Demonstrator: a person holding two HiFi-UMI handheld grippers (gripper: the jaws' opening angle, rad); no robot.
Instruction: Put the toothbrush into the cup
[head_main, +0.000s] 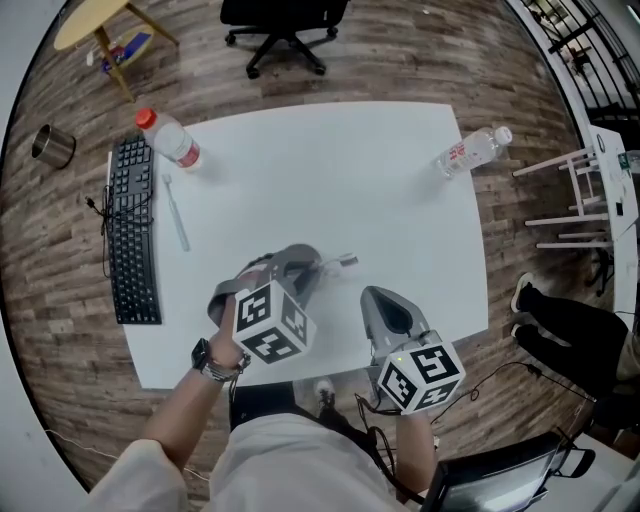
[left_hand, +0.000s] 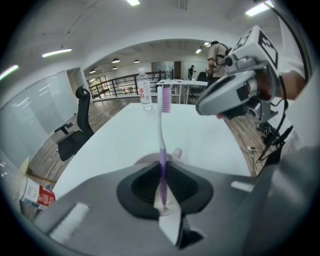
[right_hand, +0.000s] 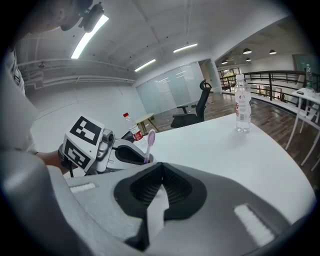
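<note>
The left gripper (head_main: 316, 265) hangs over the table (head_main: 330, 170) close to its near edge. Its jaws are clamped on the purple handle of a toothbrush (left_hand: 161, 135). The pink bristle head sticks out past the jaw tips, pointing toward the table's right edge in the head view. The right gripper (head_main: 377, 297) sits just beside it, toward the near right corner. Its jaws are pressed together with nothing between them, and the two grippers are close but not touching.

A metal cup (head_main: 52, 147) stands on the wooden floor beyond the table's left edge, well apart from both grippers. A black keyboard (head_main: 130, 235) lies along the left edge, between the grippers and the cup. A second, pale toothbrush (head_main: 175, 215) lies flat just beside the keyboard. A red-capped bottle (head_main: 170, 138) lies near the far left corner, and a clear water bottle (head_main: 470, 150) is near the far right corner. The middle of the table is bare. A black office chair (head_main: 285, 25) stands beyond the far edge.
</note>
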